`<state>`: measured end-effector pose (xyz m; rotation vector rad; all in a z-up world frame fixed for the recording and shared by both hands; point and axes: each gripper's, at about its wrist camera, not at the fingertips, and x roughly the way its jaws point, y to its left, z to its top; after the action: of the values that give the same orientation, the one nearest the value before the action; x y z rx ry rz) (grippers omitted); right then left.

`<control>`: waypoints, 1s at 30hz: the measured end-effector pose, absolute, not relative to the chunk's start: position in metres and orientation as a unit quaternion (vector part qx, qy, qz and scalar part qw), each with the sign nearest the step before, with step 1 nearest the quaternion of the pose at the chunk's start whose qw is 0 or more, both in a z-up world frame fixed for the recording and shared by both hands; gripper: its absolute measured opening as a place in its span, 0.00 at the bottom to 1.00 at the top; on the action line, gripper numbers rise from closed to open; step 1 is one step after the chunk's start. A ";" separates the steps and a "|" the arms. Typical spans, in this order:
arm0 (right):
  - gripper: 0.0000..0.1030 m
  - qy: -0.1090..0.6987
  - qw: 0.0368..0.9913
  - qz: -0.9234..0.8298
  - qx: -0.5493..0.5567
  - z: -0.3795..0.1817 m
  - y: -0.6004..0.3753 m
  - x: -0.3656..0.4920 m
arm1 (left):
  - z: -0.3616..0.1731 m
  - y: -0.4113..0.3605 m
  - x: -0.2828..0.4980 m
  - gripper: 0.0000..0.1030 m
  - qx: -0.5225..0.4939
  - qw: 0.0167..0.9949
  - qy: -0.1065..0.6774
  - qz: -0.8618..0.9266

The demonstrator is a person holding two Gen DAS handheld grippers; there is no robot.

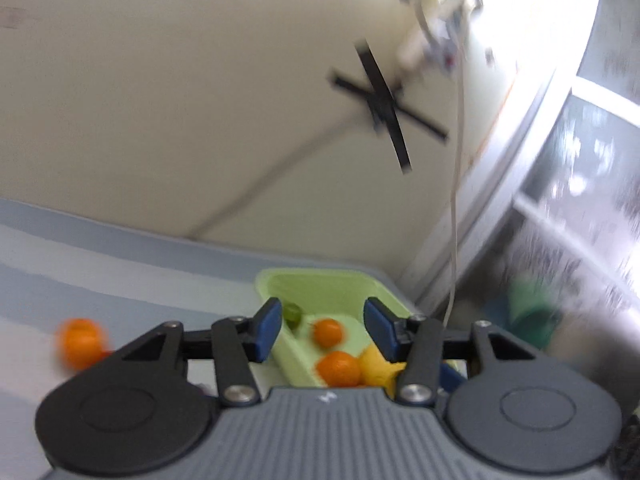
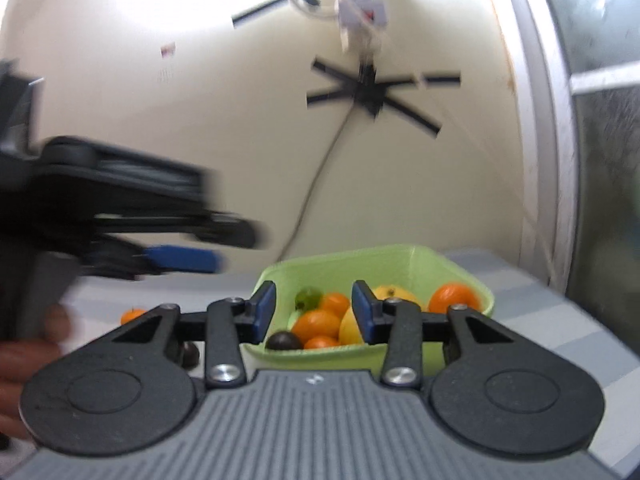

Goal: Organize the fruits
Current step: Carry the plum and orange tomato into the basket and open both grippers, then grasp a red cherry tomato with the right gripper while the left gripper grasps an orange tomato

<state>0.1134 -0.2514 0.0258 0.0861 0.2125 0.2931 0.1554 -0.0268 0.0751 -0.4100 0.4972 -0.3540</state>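
Note:
A light green bin (image 2: 400, 264) stands on the striped cloth with several oranges (image 2: 316, 322), a yellow lemon (image 2: 394, 294), a green lime (image 2: 308, 297) and a dark round fruit (image 2: 284, 340) in it. My right gripper (image 2: 314, 312) hovers in front of the bin, open, with nothing between its blue pads. My left gripper (image 1: 322, 332) is open too, above the near left corner of the bin (image 1: 328, 284), holding nothing. It shows blurred at the left in the right wrist view (image 2: 232, 248). One loose orange (image 1: 80, 342) lies on the cloth left of the bin.
A second dark fruit (image 2: 190, 354) lies on the cloth beside the bin's near left corner. A person's hand (image 2: 24, 360) is at the left edge. Behind the table is a cream wall with black tape strips (image 2: 372, 92) and a hanging cable (image 1: 456, 200). The table ends to the right of the bin.

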 end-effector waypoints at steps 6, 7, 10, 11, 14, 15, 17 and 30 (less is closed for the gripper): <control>0.35 0.090 0.974 0.201 0.045 0.030 -0.240 0.090 | 0.062 0.058 0.098 0.45 -0.179 0.951 0.246 -0.062; 0.35 0.110 0.966 0.231 0.050 0.030 -0.234 0.090 | 0.056 0.065 0.095 0.45 -0.177 0.948 0.258 -0.053; 0.35 0.180 0.938 0.295 0.024 0.026 -0.202 0.094 | 0.038 0.074 0.092 0.47 -0.176 0.941 0.286 -0.048; 0.35 0.198 0.934 0.296 -0.002 0.022 -0.188 0.095 | 0.035 0.073 0.094 0.53 -0.173 0.939 0.292 -0.052; 0.35 0.242 0.925 0.284 -0.068 0.010 -0.157 0.103 | 0.026 0.061 0.103 0.57 -0.141 0.942 0.299 -0.053; 0.35 0.249 0.923 0.284 -0.072 0.010 -0.153 0.106 | 0.025 0.056 0.106 0.57 -0.124 0.944 0.302 -0.054; 0.36 0.253 0.923 0.277 -0.085 0.011 -0.146 0.116 | 0.021 0.049 0.107 0.57 -0.103 0.944 0.306 -0.061; 0.25 0.281 0.913 0.277 -0.101 0.007 -0.132 0.148 | 0.008 0.044 0.111 0.29 -0.106 0.940 0.318 -0.068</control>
<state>0.1484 -0.1324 0.0066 -0.2086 0.5780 0.5705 0.1109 0.0435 0.0081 -0.2171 0.6496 -0.1387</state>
